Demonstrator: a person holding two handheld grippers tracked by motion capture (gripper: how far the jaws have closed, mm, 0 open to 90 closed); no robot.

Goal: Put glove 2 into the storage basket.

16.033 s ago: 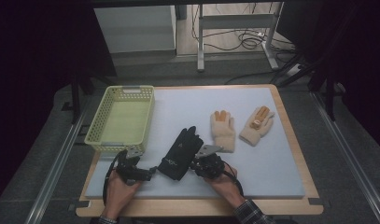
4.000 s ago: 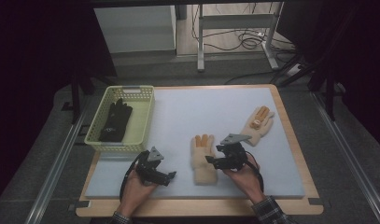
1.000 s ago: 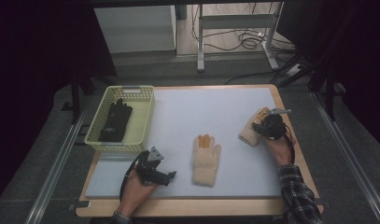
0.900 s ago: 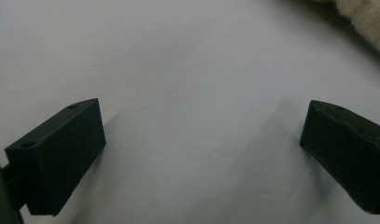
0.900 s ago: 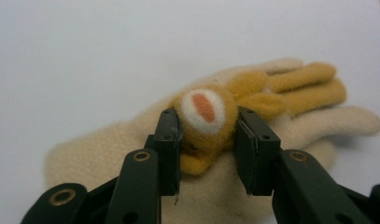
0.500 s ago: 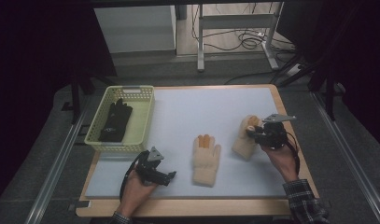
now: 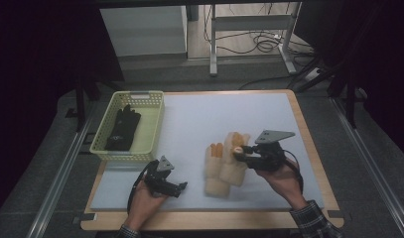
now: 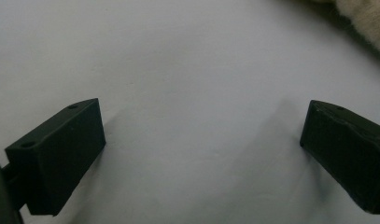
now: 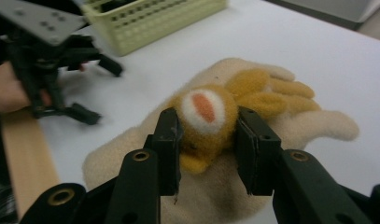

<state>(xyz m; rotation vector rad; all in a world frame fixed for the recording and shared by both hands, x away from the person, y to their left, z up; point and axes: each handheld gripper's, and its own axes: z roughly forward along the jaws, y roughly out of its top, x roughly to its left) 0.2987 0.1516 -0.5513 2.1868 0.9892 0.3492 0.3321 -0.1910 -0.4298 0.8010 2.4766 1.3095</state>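
We see two fleecy cream gloves with orange fingertips near the middle of the counter (image 7: 189,124), whose pale blue-grey mat is smooth and matte inside a light wooden rim. The right gripper (image 7: 241,151) has its black jaws clamped on the held glove (image 9: 206,116), squeezing a plump orange lobe with a white patch and an orange spot; the fabric is thick, soft and napped, bulging between the flat-faced jaws. This glove hangs over the second glove (image 7: 214,171), which lies flat on the mat just beneath and to its left, its fingers pointing away from us. The left gripper (image 7: 182,187) rests low on the mat near the front edge, just left of the gloves, its blocky black jaws apart with bare mat between them; in the left gripper view a woolly cream edge shows in the upper right corner. At the far left stands a pale yellow-green plastic basket (image 7: 152,126) with perforated lattice walls, and a black glove (image 7: 121,128) lies inside it. Nothing stands between the gloves and the basket. We can read no writing or labels anywhere.
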